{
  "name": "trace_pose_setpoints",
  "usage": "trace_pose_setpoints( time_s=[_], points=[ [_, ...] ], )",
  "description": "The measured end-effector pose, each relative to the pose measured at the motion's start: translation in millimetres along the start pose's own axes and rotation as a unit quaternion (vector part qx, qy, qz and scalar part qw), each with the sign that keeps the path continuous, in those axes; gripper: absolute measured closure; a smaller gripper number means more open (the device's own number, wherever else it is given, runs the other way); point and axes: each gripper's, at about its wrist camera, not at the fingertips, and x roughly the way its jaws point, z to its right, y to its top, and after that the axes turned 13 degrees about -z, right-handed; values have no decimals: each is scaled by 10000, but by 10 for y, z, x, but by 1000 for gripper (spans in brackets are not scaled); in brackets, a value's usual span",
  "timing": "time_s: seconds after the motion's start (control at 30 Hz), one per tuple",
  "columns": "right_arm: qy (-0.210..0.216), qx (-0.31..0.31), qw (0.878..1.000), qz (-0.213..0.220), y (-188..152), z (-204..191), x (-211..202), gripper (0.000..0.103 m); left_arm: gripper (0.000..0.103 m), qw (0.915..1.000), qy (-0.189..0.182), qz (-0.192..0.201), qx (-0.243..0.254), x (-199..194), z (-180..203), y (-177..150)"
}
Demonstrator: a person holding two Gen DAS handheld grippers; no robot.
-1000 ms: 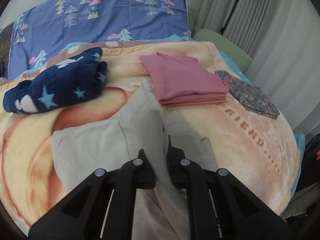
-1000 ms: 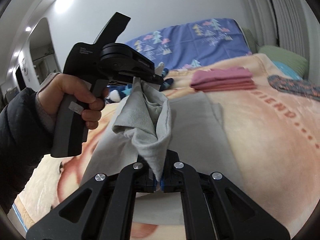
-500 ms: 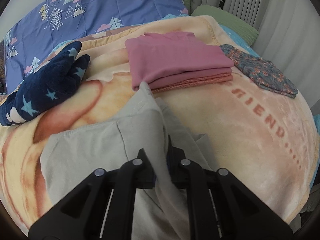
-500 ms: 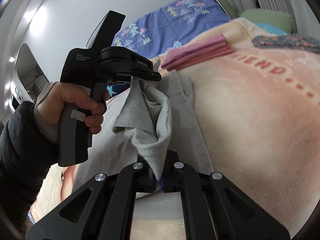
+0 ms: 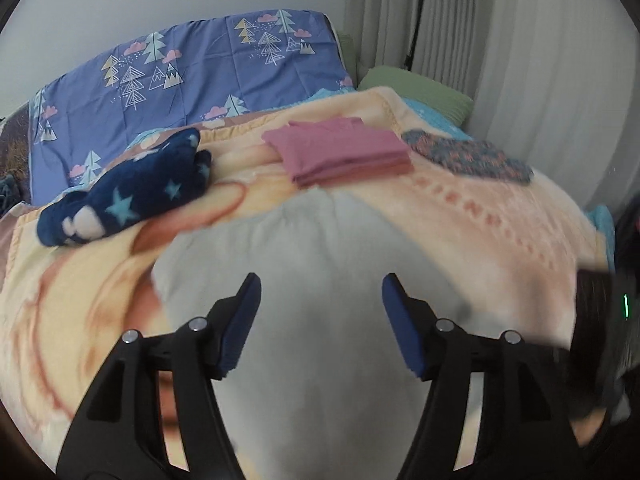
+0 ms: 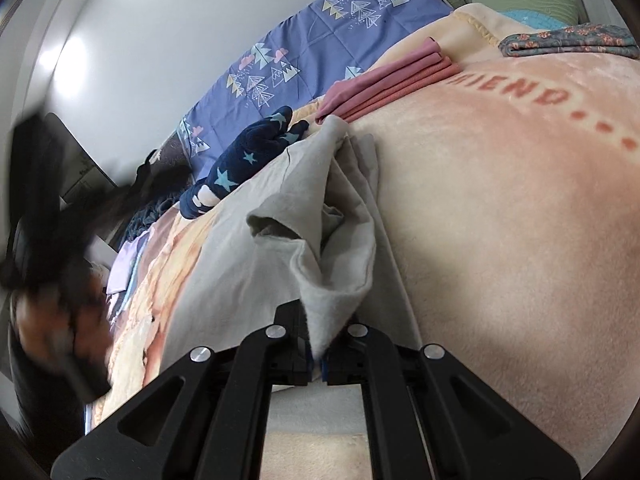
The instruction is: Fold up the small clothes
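A light grey garment (image 5: 320, 264) lies spread on the peach blanket (image 5: 500, 232), partly folded over itself. My left gripper (image 5: 320, 312) hovers above it with its jaws opening wide, and nothing is pinched between the blue pads (image 5: 244, 316). My right gripper (image 6: 318, 354) is shut on a raised fold of the same grey garment (image 6: 332, 264), which bunches up in front of its fingers. In the right wrist view the left gripper and the hand holding it show only as a dark blur (image 6: 44, 216) at the left edge.
A folded pink garment (image 5: 340, 152) and a patterned folded cloth (image 5: 468, 156) lie farther back on the blanket. A navy star-print fleece piece (image 5: 128, 196) sits at the left. Behind are a blue tree-print pillow (image 5: 192, 72), a green pillow (image 5: 416, 88) and curtains (image 5: 520, 40).
My left gripper let go of the grey fold, opened wide and pulled away to the left. The fold dropped, while my right gripper kept its hold and rolled.
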Motion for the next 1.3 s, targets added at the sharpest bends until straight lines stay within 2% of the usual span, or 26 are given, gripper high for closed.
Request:
trace_pose_setpoints(
  time_s=[0.17,0.3,0.37,0.43,0.47,0.57,0.67,0.7,0.77,0.83,0.9,0.93,1.0,1.1,1.2,1.3],
  points=[
    [-6,3,10000,-10,26,-18,-17,100,31,9994,132,-251,194,-211,150,-863],
    [-47,-87,9999,18,50,-110,-78,101,28,9989,162,-297,336,-268,290,-1294],
    [-50,-122,9999,31,72,-172,-117,101,28,9971,502,-367,448,-212,340,-1384],
    [-27,-142,9999,77,92,-237,-165,101,28,9921,1112,-426,394,-118,333,-1411],
    [-14,-148,9998,105,95,-264,-188,101,28,9901,1293,-454,313,-84,312,-1399],
    [57,-126,9993,334,143,-353,-342,101,28,9892,1406,-408,28,-62,243,-1367],
    [-56,-89,9985,528,128,-367,-498,101,29,9838,1737,-421,-98,-76,172,-1400],
    [-233,-75,9985,495,117,-336,-527,101,29,9838,1727,-440,-180,-85,114,-1432],
    [-337,-6,9992,204,107,-224,-464,101,30,9876,1441,-479,-404,-105,1,-1483],
    [-483,223,9981,-324,33,1,-286,100,32,9883,1371,-495,-439,-136,-3,-1526],
    [-556,412,9958,-603,-80,185,-168,98,41,9895,1304,-523,-339,-153,31,-1560],
    [-522,458,9957,-609,-127,224,-173,98,45,9908,1201,-552,-290,-176,52,-1578],
    [-566,336,9965,-508,-163,182,-276,97,70,9940,887,-590,-238,-249,66,-1610],
    [-781,-33,9965,-287,-151,22,-449,97,89,9972,515,-490,-216,-421,59,-1620],
    [-863,-306,9958,45,-107,-84,-569,94,89,9990,353,-137,-223,-545,51,-1528],
    [-753,-638,9950,139,-68,-188,-506,94,89,9983,522,23,-244,-414,71,-1385]
  ],
)
